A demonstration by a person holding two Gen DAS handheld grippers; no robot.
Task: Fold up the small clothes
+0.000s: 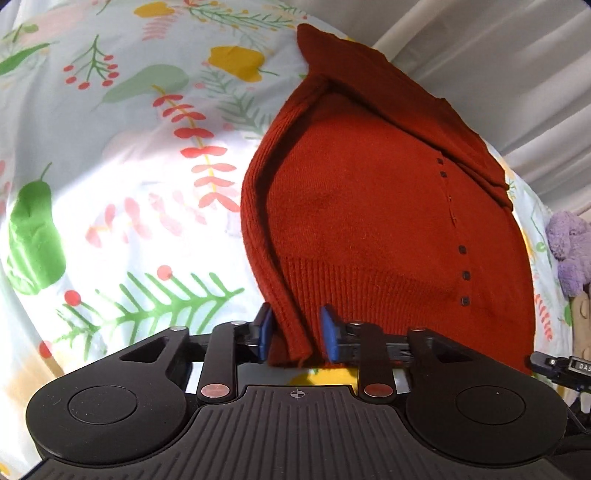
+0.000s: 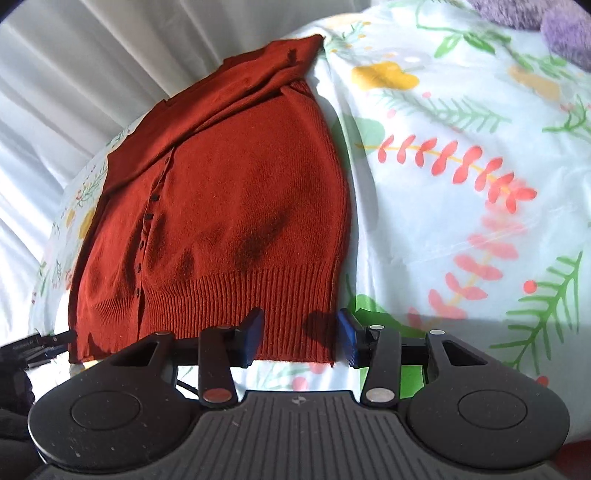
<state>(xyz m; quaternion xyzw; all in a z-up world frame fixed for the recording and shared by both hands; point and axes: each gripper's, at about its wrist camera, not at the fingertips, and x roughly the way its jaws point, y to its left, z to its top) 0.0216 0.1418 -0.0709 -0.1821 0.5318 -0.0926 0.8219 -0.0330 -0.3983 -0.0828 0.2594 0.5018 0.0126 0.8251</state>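
A rust-red knit cardigan with small dark buttons lies flat on a floral bedsheet, sleeves folded in over its body. My left gripper is open, its blue pads either side of the hanging sleeve end at the hem's left corner. In the right wrist view the cardigan lies the same way, and my right gripper is open with its pads straddling the ribbed hem's right corner. Neither pair of jaws presses the cloth.
A purple plush toy sits at the sheet's right edge and also shows in the right wrist view. White curtain folds hang beyond the bed. The other gripper's tip shows at the left.
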